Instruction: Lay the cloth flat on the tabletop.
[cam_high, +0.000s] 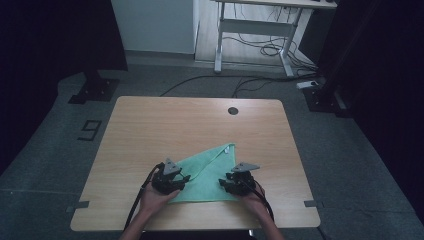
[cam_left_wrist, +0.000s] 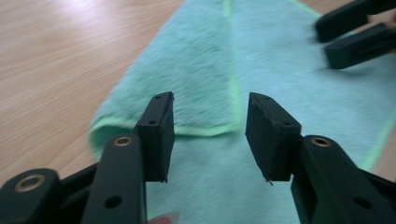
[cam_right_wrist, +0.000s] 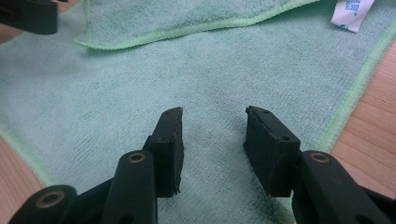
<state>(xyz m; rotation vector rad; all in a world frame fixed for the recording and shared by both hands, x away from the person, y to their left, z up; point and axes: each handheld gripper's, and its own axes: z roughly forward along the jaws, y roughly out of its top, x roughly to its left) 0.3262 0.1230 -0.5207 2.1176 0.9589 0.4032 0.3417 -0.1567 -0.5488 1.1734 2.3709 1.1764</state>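
Over the cloth: both grippers hover low at the table's near edge.
Left gripper (cam_left_wrist: 208, 135): jaws apart, nothing between them, aimed at the folded-over flap's edge.
Right gripper (cam_right_wrist: 212, 149): jaws apart and empty above the lower layer, near its right hem.
Green cloth (cam_high: 210, 172): lies on the table (cam_high: 165, 125), folded into a rough triangle with one corner pointing away; a white label (cam_right_wrist: 351, 11) sits near that corner.
Step in hand: likely between folds, picking the next edge.
Next move: lower, pinch one layer only, lift together.
Around: a round cable hole (cam_high: 233, 110) far off; nothing blocks the way.
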